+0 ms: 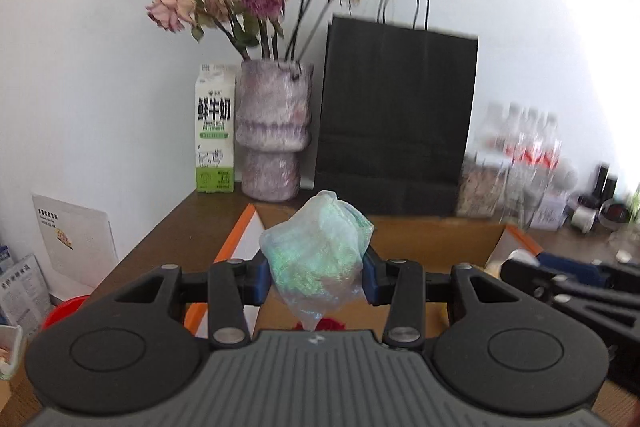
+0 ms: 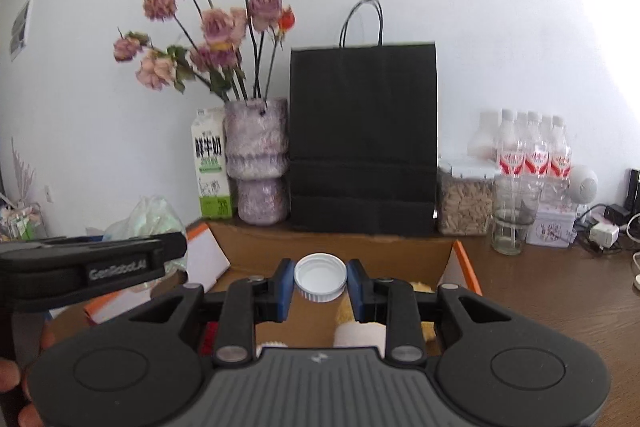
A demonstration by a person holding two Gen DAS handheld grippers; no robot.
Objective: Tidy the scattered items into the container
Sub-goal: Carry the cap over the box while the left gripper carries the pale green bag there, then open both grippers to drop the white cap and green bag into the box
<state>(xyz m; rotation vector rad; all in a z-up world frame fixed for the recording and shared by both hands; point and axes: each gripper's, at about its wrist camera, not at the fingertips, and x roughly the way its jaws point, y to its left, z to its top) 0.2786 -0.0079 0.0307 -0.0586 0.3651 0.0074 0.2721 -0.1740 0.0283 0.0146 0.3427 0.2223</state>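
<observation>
My left gripper (image 1: 316,277) is shut on a crumpled iridescent green plastic bag (image 1: 318,251) and holds it above the open cardboard box (image 1: 432,239). The bag also shows at the left in the right wrist view (image 2: 150,217). My right gripper (image 2: 320,285) is shut on a white plastic lid (image 2: 320,277), held over the same box (image 2: 340,243). Inside the box lie a yellow and white plush item (image 2: 360,331) and something red (image 2: 208,337). The left gripper's body (image 2: 88,267) sits just left of the right one.
Along the wall stand a milk carton (image 2: 210,167), a vase of dried roses (image 2: 258,163), a black paper bag (image 2: 362,147), a jar of snacks (image 2: 464,199), a glass (image 2: 512,223) and several bottles (image 2: 532,151). Cables and chargers (image 2: 604,231) lie at the right.
</observation>
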